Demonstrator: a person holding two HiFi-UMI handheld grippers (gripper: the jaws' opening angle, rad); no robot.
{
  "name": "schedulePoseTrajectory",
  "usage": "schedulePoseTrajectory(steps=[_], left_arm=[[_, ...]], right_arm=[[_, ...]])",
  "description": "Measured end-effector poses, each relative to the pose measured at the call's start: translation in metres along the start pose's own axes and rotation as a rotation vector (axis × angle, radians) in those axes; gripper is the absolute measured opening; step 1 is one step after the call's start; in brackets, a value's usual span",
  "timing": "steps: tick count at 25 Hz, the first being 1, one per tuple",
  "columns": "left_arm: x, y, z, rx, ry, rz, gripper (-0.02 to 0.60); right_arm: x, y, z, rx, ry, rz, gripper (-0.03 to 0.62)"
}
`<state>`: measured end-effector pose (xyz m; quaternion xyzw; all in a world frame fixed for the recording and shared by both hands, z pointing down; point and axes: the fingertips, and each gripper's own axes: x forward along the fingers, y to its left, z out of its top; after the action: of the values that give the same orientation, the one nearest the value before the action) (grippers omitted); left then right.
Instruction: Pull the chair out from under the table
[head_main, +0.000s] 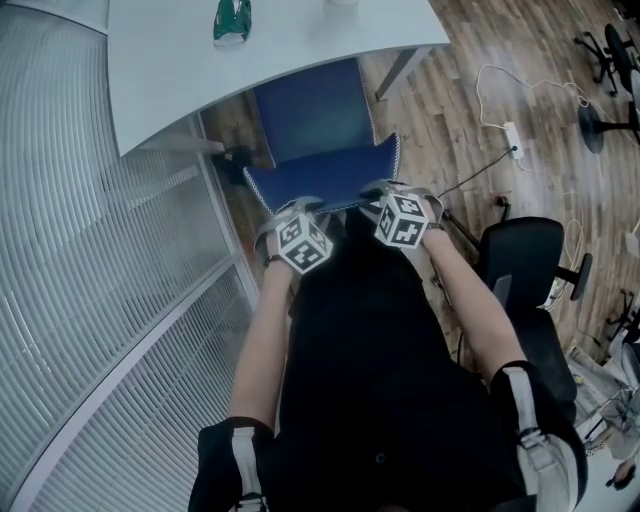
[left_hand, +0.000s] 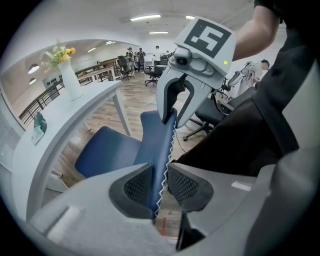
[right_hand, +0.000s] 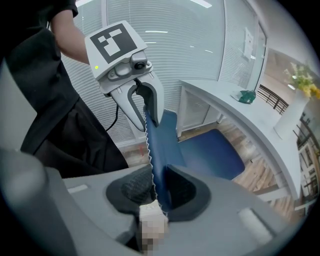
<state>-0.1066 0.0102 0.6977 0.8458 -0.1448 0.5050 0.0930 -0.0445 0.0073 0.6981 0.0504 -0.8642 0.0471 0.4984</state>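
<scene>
From above, the blue chair (head_main: 318, 125) stands between the person and the white desk (head_main: 170, 70). The far end of its seat is tucked beneath the desk's edge and its backrest is clear of the desk, close to the person's body. The left hand-held gripper (head_main: 303, 207) and the right hand-held gripper (head_main: 383, 192) sit side by side on the top edge of the backrest, one near each corner, with their marker cubes facing up. A small green thing (head_main: 231, 20) lies on the desk, a black office chair (head_main: 525, 255) stands on the wooden floor to the right, and a white power strip (head_main: 513, 140) lies beyond it. In the left gripper view, the left hand-held gripper's jaws pinch the thin, zigzag-stitched edge of the backrest between their ribbed pads (left_hand: 137, 186). The right hand-held gripper clamps the same edge farther along, the blue seat lies below, and a white vase (left_hand: 70, 80) of yellow flowers stands on the desk. In the right gripper view, the right hand-held gripper's jaws are closed on the backrest edge too, with the fabric running straight through them. The other gripper bites the same edge farther along, and the seat reaches toward the curved desk.
</scene>
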Motion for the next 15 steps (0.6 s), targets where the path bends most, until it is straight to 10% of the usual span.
schedulePoseTrajectory(steps=[15], left_arm=[[-0.002,-0.057,-0.002,0.005,0.014,-0.042,0.097]], right_arm=[[-0.011,0.050,-0.021,0.014,0.032,0.024,0.100]])
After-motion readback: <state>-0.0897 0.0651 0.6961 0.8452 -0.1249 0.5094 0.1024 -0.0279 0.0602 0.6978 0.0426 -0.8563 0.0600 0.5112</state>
